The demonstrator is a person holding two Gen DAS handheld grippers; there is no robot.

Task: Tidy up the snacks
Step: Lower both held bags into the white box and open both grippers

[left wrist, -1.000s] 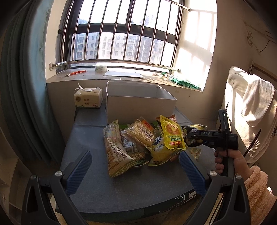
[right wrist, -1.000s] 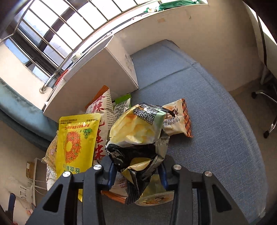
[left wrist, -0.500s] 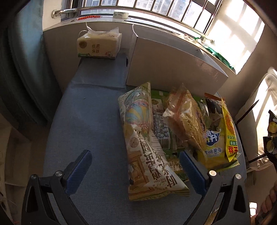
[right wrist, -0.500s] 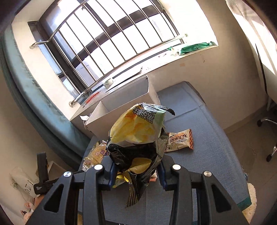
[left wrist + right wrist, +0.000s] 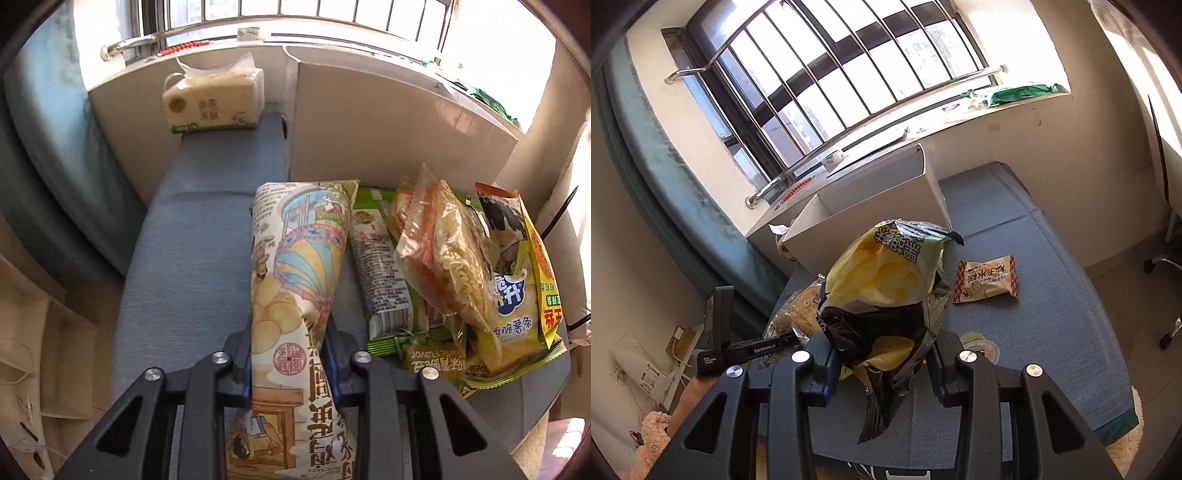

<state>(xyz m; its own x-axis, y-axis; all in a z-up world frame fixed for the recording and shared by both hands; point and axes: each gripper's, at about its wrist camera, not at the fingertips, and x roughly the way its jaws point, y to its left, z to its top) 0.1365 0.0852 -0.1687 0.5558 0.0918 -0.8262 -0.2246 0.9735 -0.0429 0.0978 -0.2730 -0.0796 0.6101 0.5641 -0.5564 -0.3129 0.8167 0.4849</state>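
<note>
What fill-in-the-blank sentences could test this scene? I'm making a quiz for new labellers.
1. The left tool has just been closing and now pinches the tall illustrated ____.
2. The right tool holds a yellow and black chip bag, lifted off the ____ cushion.
3. Behind the snack pile stands an open white ____.
4. A tissue pack sits to the ____ of it in the left view.

Missing: bag; blue; box; left
</note>
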